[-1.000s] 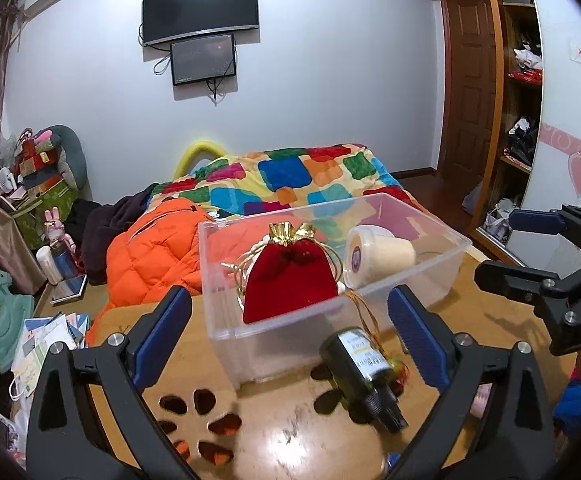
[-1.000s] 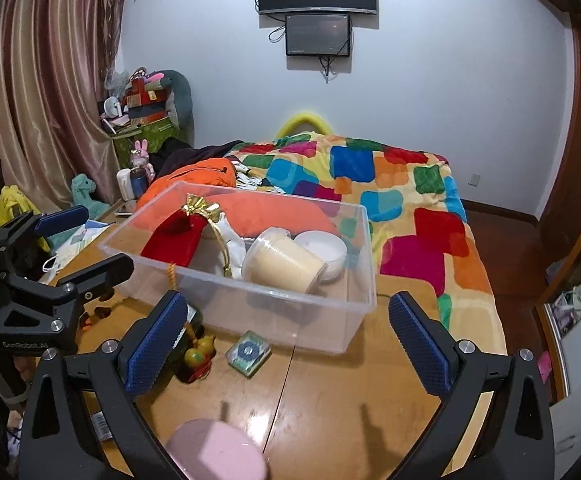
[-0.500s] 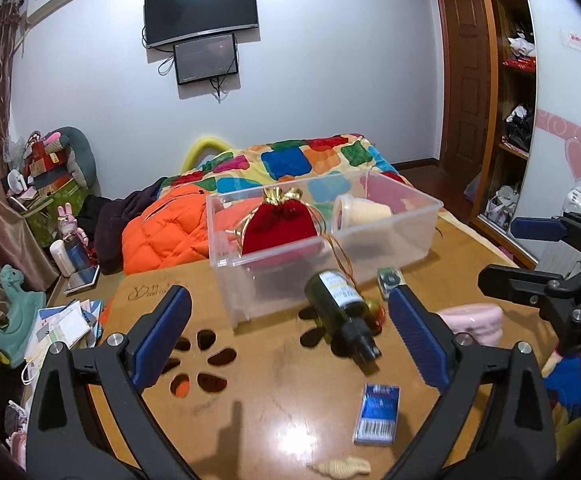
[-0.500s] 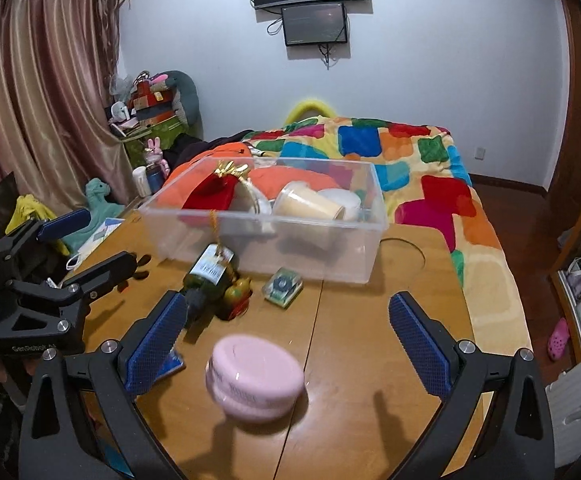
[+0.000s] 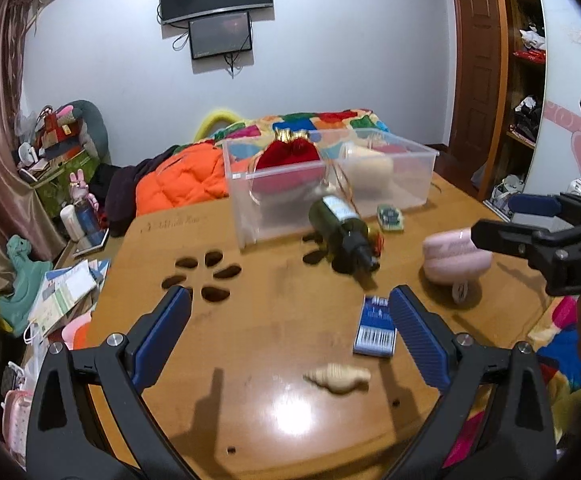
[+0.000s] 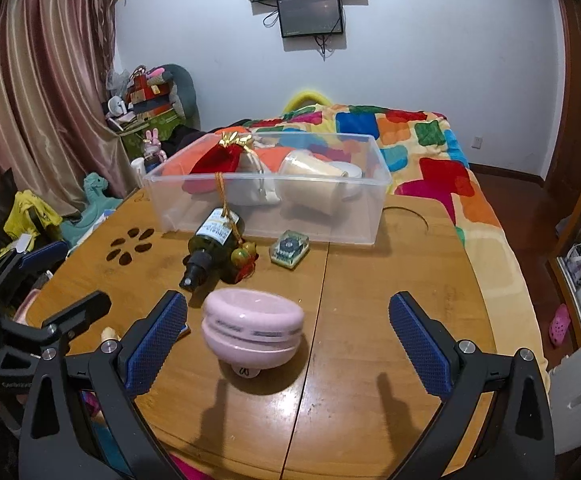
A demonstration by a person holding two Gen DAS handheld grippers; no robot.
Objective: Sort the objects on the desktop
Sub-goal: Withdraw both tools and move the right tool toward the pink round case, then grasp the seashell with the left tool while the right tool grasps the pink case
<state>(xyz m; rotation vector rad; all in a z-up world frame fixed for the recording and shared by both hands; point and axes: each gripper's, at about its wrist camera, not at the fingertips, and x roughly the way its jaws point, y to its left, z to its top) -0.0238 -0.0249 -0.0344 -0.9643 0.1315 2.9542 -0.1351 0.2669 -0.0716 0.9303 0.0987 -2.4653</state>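
Pink and round, the macaron-shaped case (image 6: 253, 330) sits on the wooden table (image 6: 390, 280) just ahead of the right gripper (image 6: 288, 334), nearer its left finger than its right, with both fingers spread wide and holding nothing. The left gripper (image 5: 290, 332) is likewise released and empty above the table, with a blue card box (image 5: 374, 326) beside its right finger and a cream shell-shaped piece (image 5: 338, 376) between the fingers. The step in hand appears to be choosing the next item for the clear bin (image 6: 374, 196) beyond the fingertips; the next move calls for centring the fingers on one object before closing.
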